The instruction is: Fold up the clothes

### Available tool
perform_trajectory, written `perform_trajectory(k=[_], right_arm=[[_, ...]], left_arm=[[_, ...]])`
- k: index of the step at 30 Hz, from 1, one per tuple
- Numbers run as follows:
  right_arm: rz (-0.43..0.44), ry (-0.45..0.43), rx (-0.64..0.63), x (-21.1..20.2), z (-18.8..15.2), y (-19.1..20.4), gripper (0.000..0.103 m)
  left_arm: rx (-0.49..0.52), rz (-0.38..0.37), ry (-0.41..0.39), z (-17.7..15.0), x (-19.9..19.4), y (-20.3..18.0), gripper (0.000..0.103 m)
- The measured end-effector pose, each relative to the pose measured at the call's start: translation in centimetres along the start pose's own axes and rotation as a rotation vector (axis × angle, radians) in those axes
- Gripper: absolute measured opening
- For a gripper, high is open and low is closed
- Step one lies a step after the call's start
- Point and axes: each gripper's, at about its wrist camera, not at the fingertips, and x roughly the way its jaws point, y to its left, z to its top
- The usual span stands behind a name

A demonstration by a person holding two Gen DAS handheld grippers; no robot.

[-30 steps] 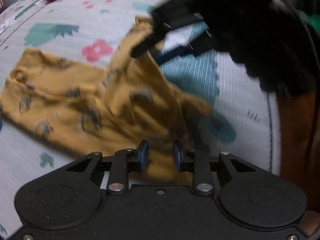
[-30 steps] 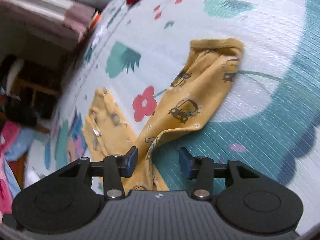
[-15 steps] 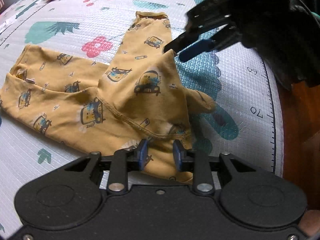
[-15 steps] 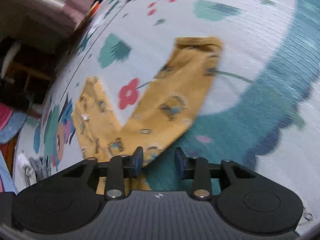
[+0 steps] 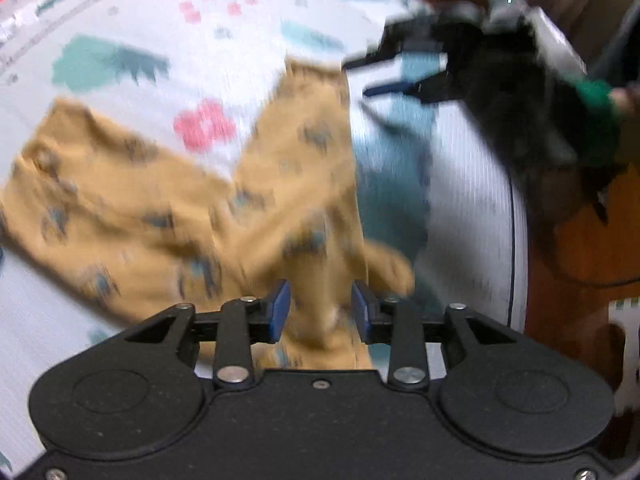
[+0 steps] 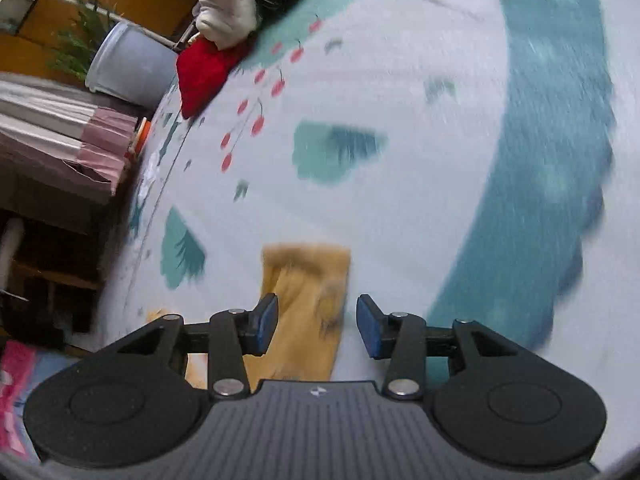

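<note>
Yellow trousers (image 5: 168,208) with small car prints lie spread in a V on the patterned play mat (image 5: 120,20). My left gripper (image 5: 320,312) hangs over their waist end. Its jaws are opening, with a ridge of cloth between them that the pads do not visibly press. Over the far cuff of the right leg, my right gripper (image 5: 358,79) is held by a person's hand. In the right wrist view that cuff (image 6: 308,264) lies flat on the mat (image 6: 400,200) under the right gripper (image 6: 316,324), whose jaws are opening and not touching it.
A red cloth (image 6: 204,76) and a white glove-like thing (image 6: 228,4) lie at the mat's far edge. A pale bucket (image 6: 128,64) and a striped bed cover (image 6: 52,132) stand beyond it. Wooden floor (image 5: 580,260) borders the mat on the right.
My right gripper has moved from the trousers' middle out along the leg to its cuff. My left gripper has lifted a little and its jaws stand wider.
</note>
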Motion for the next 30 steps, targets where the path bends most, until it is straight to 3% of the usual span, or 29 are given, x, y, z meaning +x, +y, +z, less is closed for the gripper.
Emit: perform_trajectory(k=[3,6,7,10,15,22,25,30], right_arm=[[-0.021,0.008,-0.09,1.4,1.8,0.7,0.045],[-0.063,0.041,-0.224,2.2,2.0,1.9,0.045],[-0.077,0.049,-0.276,2.3,1.8,2.3,0.04],[-0.08,0.072,-0.365,2.8,1.5,2.7,0.011],[-0.02,0.081,-0.375,1.9,2.5,3.5,0.008],[0.058,0.184,-0.291,-0.3,4.2,7.9,0.008],[0.057,0.229,-0.304,-0.5,3.8,9.5,0.008],[0.091,0.283,-0.258,-1.0,2.7,11.0,0.008]], left_arm=[[-0.027,-0.019,-0.036,1.4,0.1,-0.1,0.032],[-0.014,-0.015,-0.021,1.9,0.8,-0.3,0.032],[-0.004,-0.007,-0.011,1.8,1.1,-0.3,0.032],[0.008,0.012,0.01,1.7,1.3,-0.3,0.032],[-0.038,0.035,-0.044,2.6,1.1,-0.4,0.032],[-0.032,0.068,-0.262,8.5,1.1,-2.6,0.032],[0.013,0.117,-0.276,10.9,1.4,-4.0,0.032],[0.027,0.125,-0.25,12.2,1.9,-5.0,0.032]])
